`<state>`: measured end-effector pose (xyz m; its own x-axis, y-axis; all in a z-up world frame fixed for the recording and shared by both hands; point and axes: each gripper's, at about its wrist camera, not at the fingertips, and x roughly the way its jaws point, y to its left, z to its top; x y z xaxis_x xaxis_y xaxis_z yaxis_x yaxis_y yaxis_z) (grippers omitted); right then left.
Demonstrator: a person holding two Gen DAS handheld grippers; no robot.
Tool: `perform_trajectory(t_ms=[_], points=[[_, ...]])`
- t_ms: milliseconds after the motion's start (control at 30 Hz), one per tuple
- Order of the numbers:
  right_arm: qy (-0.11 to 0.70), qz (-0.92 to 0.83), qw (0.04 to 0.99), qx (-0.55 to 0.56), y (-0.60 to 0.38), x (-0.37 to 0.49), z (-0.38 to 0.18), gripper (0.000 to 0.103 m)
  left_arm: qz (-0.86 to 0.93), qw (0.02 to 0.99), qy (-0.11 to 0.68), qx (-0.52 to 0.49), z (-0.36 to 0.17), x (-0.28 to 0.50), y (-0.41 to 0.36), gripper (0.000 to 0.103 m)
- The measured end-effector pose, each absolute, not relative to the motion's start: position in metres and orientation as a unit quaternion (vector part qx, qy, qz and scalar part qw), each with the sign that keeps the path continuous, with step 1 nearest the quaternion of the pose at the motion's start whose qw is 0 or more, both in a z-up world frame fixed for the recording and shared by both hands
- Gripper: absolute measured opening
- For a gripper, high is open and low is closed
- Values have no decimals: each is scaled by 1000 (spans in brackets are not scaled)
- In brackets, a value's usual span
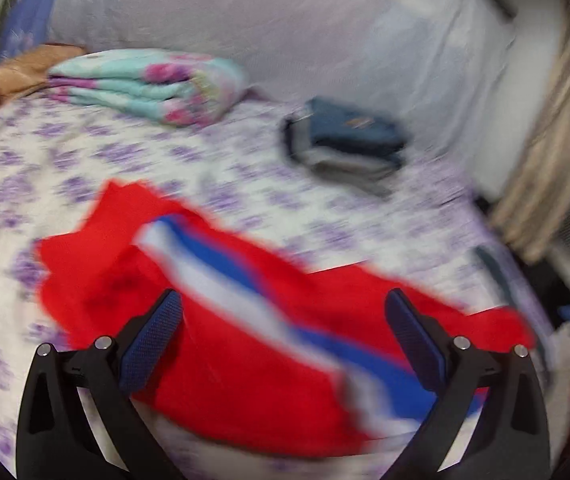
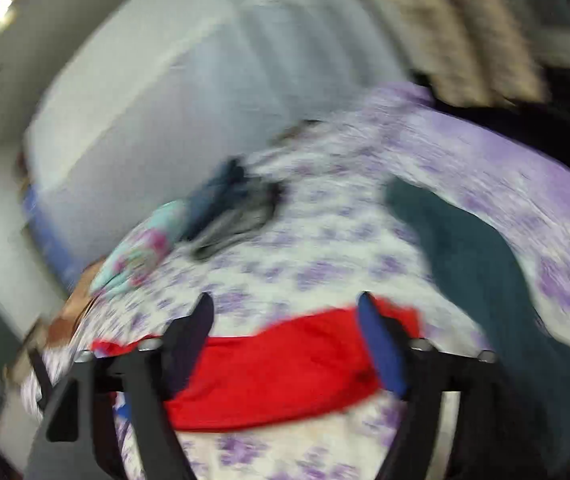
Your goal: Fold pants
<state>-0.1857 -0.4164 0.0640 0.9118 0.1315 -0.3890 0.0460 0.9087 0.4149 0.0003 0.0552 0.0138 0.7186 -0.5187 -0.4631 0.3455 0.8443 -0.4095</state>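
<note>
The red pants point(image 1: 245, 360) lie on the bed point(image 1: 65, 168) just ahead of and below both grippers, their long axis, marked by the blue-and-white side stripe point(image 1: 221, 276), running slantwise toward the bed's near edge. The left gripper point(image 1: 285, 308) hangs over the middle of the pants, jaws wide apart and empty. The right gripper point(image 2: 285, 312), likewise spread and holding nothing, straddles one narrow red end point(image 2: 285, 368). Only the right view shows dark teal cloth point(image 2: 485, 272) beside the pants; only the left shows the stripe clearly.

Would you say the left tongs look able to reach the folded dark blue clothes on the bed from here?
Probably yes: the left tongs stand open above the red pants, and only bare bedsheet lies before the dark blue clothes.
</note>
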Motion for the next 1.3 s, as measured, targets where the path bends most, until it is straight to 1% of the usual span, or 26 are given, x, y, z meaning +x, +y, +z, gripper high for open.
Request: perform_trajectory(t_ms=[67,133,200,233,267,333,367,467,500,600,667,767,800,867,900,967,1133,1233,1300], points=[[250,60,942,217,-397,-161,45,77,-243,917,292,-119,20,-4,37,99],[324,99,909,244,-388,-128,6,77,-228,922,304,-72,15,-2,22,99],[382,83,879,274,-396,-107,-29,77,-193,921,337,-29,-9,13,14,99],[390,89,872,283,-402,-105,-39,73,-187,913,362,-31,-19,22,16,99],[378,95,873,291,-410,-109,-39,68,-190,896,398,-47,-29,34,20,99],[371,94,872,304,-418,-121,-28,69,-205,898,380,-85,-25,33,31,99],[359,90,877,307,-418,-125,-21,69,-202,901,375,-86,-24,31,32,99],[324,79,901,276,-418,-150,4,71,-173,917,355,-61,-17,19,25,99],[317,67,909,263,-419,-156,8,72,-160,930,330,-38,-9,10,18,99],[304,32,928,214,-417,-169,10,79,-103,959,264,15,7,-13,1,99],[313,2,932,185,-411,-162,2,81,-90,964,248,28,10,-19,-6,99],[354,-12,919,172,-408,-141,-29,82,-75,960,269,19,5,-14,-2,99],[352,-14,921,166,-407,-139,-32,83,-65,957,284,5,3,-8,5,99],[347,-15,926,145,-398,-137,-30,89,-64,955,287,-21,2,-7,14,99],[347,-16,927,140,-395,-136,-28,89,-65,955,287,-28,0,-7,18,99],[343,-15,928,147,-396,-141,-24,89,-65,956,286,-34,-1,-8,21,99],[343,5,914,218,-414,-167,-15,89,-60,958,280,-25,0,-11,20,99],[361,1,896,258,-427,-182,-22,89,-59,958,280,-17,0,-11,17,99],[366,14,878,310,-440,-189,-33,89,-57,958,279,-14,1,-11,16,99]])
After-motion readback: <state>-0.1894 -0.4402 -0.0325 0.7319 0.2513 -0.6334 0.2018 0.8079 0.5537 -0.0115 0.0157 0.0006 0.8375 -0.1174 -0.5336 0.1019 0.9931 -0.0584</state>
